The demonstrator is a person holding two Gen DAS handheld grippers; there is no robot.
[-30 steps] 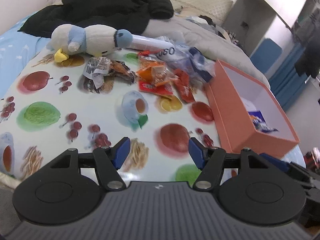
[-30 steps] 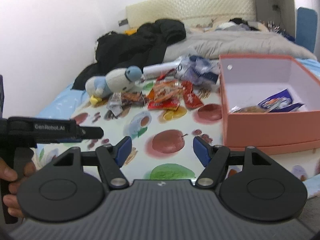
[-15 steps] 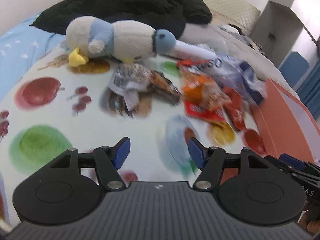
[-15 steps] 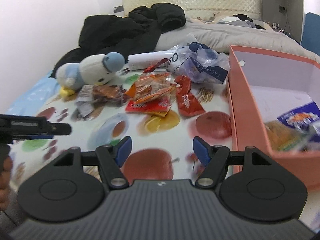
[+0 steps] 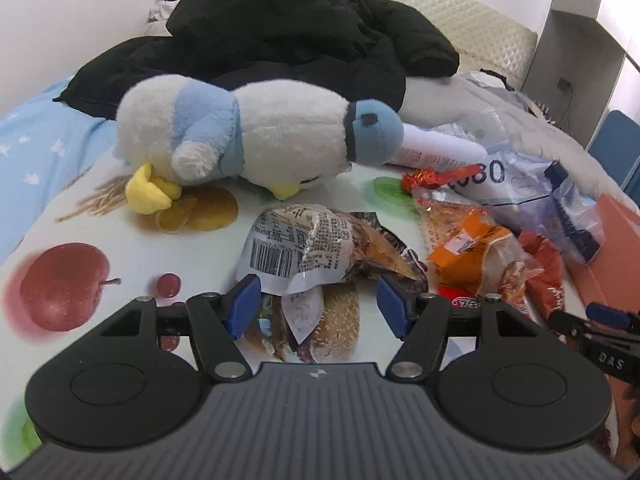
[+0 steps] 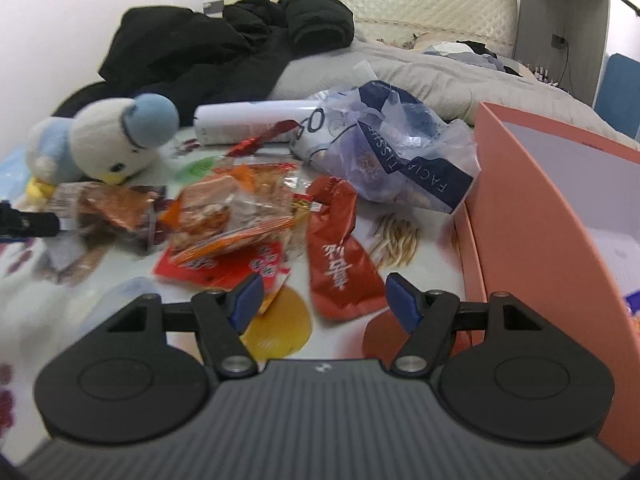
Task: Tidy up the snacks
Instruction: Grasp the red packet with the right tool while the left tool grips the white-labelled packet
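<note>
1. Two open grippers close on a snack pile spread over a fruit-print cloth on a bed. Left wrist view: the left gripper hangs with jaws apart and nothing between the pads, just short of a crumpled barcode pack. That pack lies dead ahead, its long axis running across the gap; a loose flap reaches toward the jaws.
2. Same view: a plush penguin lies just behind the pack, orange packs to its right. The right gripper's tip pokes in at the right edge, too cut off to read.
3. Right wrist view: the right gripper is likewise apart and empty, aimed at a red pouch lying lengthwise toward it and just ahead.
4. Same view: the orange box stands close on the right, cropped, its contents mostly hidden. Left half is motion-blurred; the pile's overlaps are hard to separate.
</note>
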